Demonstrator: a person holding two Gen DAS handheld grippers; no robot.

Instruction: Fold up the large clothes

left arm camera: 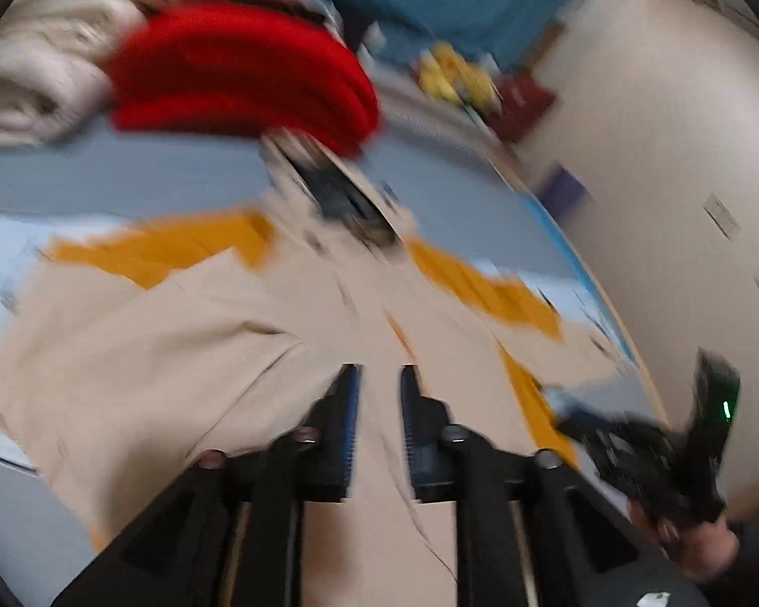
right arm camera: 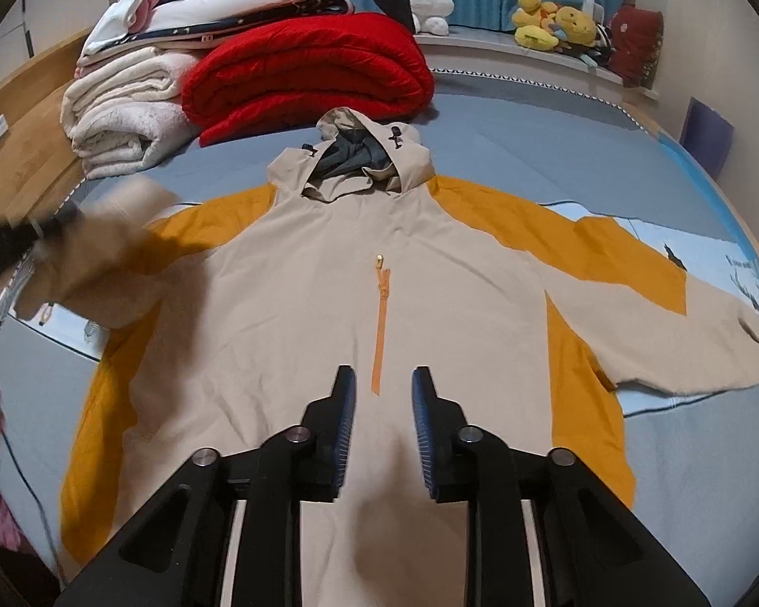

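Note:
A beige and mustard hooded jacket (right arm camera: pixel 329 303) lies flat, front up, on the blue bed, hood toward the far side, orange zip at the chest. My right gripper (right arm camera: pixel 379 379) is open and empty above the lower chest. In the right wrist view the left gripper (right arm camera: pixel 50 225) is a dark blur at the left, with the beige left sleeve lifted against it. The left wrist view is motion-blurred: the left gripper (left arm camera: pixel 379 372) hovers over the jacket (left arm camera: pixel 177 334) with a narrow gap between its fingers and nothing seen between them. The right gripper (left arm camera: pixel 683 435) shows at lower right.
A folded red blanket (right arm camera: pixel 308 71) and stacked white blankets (right arm camera: pixel 121 111) lie beyond the hood. Plush toys (right arm camera: pixel 556 23) sit on a ledge at the back right. A wooden bed frame (right arm camera: pixel 15 152) runs along the left. A wall (left arm camera: pixel 658 152) is at the right.

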